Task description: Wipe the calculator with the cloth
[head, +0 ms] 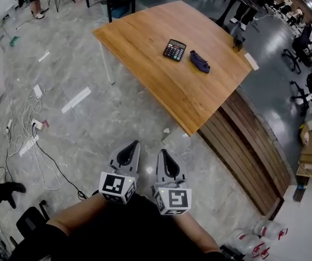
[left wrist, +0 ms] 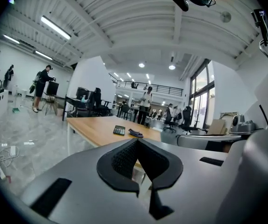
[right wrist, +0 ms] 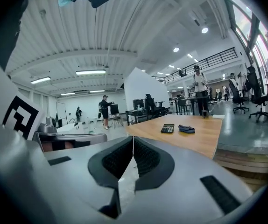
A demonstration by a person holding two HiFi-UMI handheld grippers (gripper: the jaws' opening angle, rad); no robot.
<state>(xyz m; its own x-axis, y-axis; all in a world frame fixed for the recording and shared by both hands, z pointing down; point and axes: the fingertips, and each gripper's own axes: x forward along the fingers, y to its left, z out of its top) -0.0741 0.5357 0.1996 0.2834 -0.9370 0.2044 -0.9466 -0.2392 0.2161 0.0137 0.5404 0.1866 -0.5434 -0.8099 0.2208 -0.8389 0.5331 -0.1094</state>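
- A wooden counter [head: 161, 64] stands on a grey floor [head: 80, 129].
- A black calculator [head: 174, 49] lies near the counter's middle, with a dark blue cloth [head: 199, 61] just beside it to the right, not touching it.
- The left gripper [head: 129, 154] and right gripper [head: 166, 163] are side by side, well short of the counter.
- Both sets of jaws are closed and empty.

bright ceiling strip lights (fisheye-warped edges), sharp focus.

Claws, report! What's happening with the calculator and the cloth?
Left claw shut, empty. Right claw shut, empty. Calculator and cloth apart on the table, untouched, well ahead. Nothing blocking the way.
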